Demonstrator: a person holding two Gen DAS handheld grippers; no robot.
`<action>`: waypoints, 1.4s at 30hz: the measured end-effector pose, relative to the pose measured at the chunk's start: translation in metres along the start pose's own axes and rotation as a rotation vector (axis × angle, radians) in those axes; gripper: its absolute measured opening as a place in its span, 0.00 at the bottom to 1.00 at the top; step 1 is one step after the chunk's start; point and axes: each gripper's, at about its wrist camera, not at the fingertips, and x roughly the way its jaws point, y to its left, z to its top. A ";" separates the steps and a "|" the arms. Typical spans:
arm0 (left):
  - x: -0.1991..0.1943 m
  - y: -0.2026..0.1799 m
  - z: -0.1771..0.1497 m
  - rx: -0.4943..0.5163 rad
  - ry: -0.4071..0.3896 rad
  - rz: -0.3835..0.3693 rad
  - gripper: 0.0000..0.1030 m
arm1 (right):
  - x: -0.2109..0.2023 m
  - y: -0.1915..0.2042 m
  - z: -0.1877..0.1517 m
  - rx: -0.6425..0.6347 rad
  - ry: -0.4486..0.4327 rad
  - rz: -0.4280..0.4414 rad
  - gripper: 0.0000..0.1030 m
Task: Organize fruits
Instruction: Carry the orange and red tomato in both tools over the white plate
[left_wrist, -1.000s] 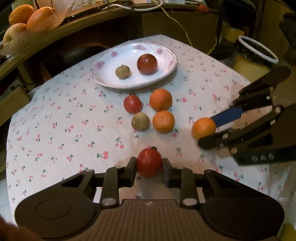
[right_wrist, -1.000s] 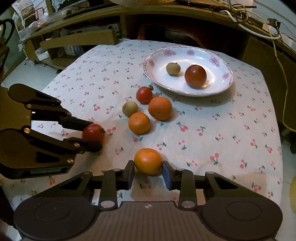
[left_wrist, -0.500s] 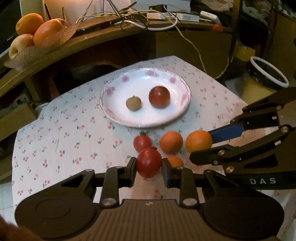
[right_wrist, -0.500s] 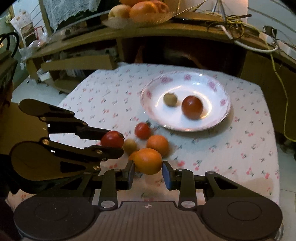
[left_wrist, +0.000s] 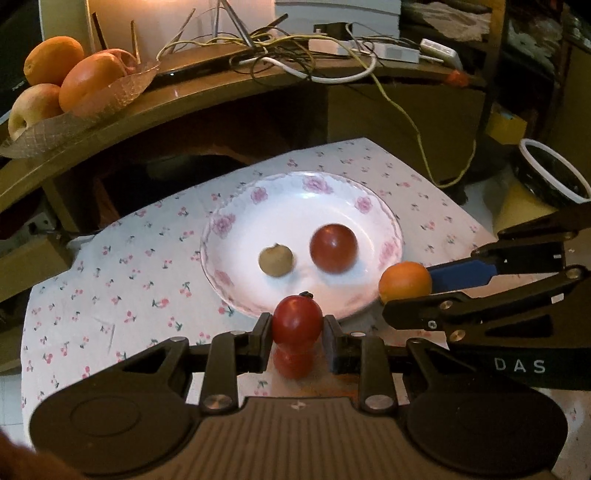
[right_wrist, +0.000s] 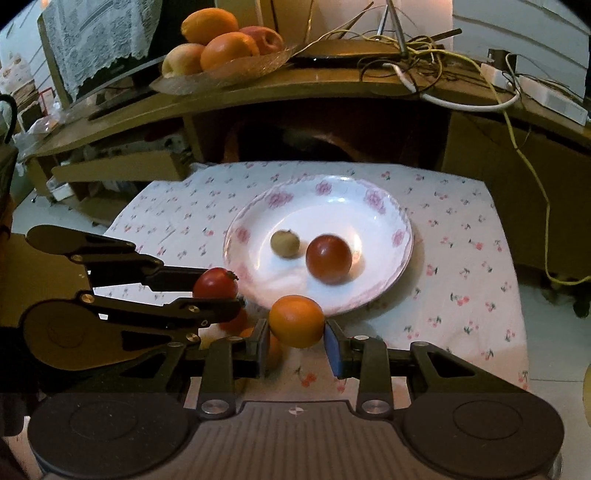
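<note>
Fingers (left_wrist: 264, 341) of our left gripper (left_wrist: 296, 341) are clamped on a red tomato (left_wrist: 296, 320), its dark stem end turned up. We hold it in the air just short of the near rim of the flowered plate (left_wrist: 236, 218). From the right wrist view the same tomato (right_wrist: 215, 283) sits pinched between the left gripper's (right_wrist: 221, 291) two dark arms, just left of the plate's (right_wrist: 369, 199) near edge.

Our right gripper (right_wrist: 296, 341) grips an orange (right_wrist: 296, 320) between its fingers (right_wrist: 334, 345), one of which carries a blue pad. The orange hangs before the plate's near rim. In the left wrist view that orange (left_wrist: 405, 282) shows at the plate's right edge, held at the tip of the right gripper (left_wrist: 408, 291), which reaches in from the right.

On the plate lie two fruits, side by side and a little apart: a large dark red tomato (left_wrist: 333, 248) to the right and a small brownish-green fruit (left_wrist: 276, 261) to the left. Both are slightly blurred.

Below our left gripper a second red fruit (left_wrist: 293, 363) lies on the counter (left_wrist: 110, 266), which is covered by a white cloth printed with small cherries. In the right wrist view parts of other orange and red fruits (right_wrist: 236, 323) peek out from behind the left gripper's arms; we cannot tell how many.

Behind the counter runs a curved wooden shelf (right_wrist: 332, 88). It carries a glass dish (right_wrist: 221, 74) piled with oranges and apples, and a tangle of cables (left_wrist: 277, 55).
</note>
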 end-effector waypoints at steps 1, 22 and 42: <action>0.002 0.001 0.001 -0.001 0.001 0.004 0.33 | 0.002 -0.001 0.002 0.008 -0.001 0.002 0.34; 0.033 0.017 0.015 -0.028 0.009 0.048 0.31 | 0.044 -0.017 0.024 0.044 0.007 -0.014 0.34; 0.037 0.015 0.018 -0.007 0.004 0.072 0.31 | 0.053 -0.019 0.025 0.033 0.007 -0.037 0.36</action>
